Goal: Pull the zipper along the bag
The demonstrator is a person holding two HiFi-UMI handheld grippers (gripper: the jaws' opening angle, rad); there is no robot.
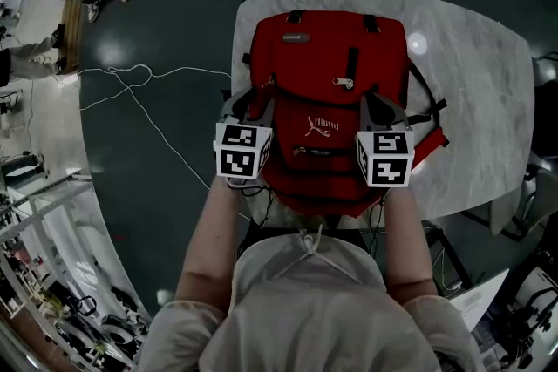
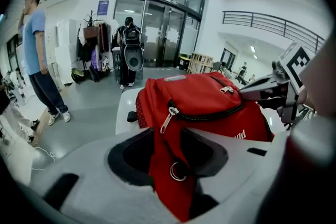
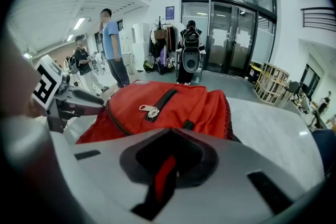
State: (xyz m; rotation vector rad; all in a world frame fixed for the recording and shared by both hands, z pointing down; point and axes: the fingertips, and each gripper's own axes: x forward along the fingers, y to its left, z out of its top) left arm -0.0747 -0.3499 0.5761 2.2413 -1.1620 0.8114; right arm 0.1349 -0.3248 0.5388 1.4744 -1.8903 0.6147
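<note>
A red backpack (image 1: pixel 327 65) lies on a white marble table (image 1: pixel 471 100), top away from me. Its front pocket zipper pull (image 1: pixel 343 83) is a silver tab. My left gripper (image 1: pixel 250 107) sits at the bag's left side. In the left gripper view the left gripper (image 2: pixel 173 165) is open, with a red strap and metal ring (image 2: pixel 177 171) lying loose between the jaws and a main zipper pull (image 2: pixel 168 118) just beyond. My right gripper (image 1: pixel 380 107) is at the bag's right side. There the right gripper (image 3: pixel 165 176) is shut on a thin red strap (image 3: pixel 164 181).
The table's left edge (image 1: pixel 235 57) runs close beside the left gripper. White cables (image 1: pixel 131 91) trail over the dark floor. A person in a blue shirt (image 2: pixel 37 55) stands at the left, another (image 2: pixel 128 50) by the glass doors. Wooden crates (image 3: pixel 270 84) stand at the back.
</note>
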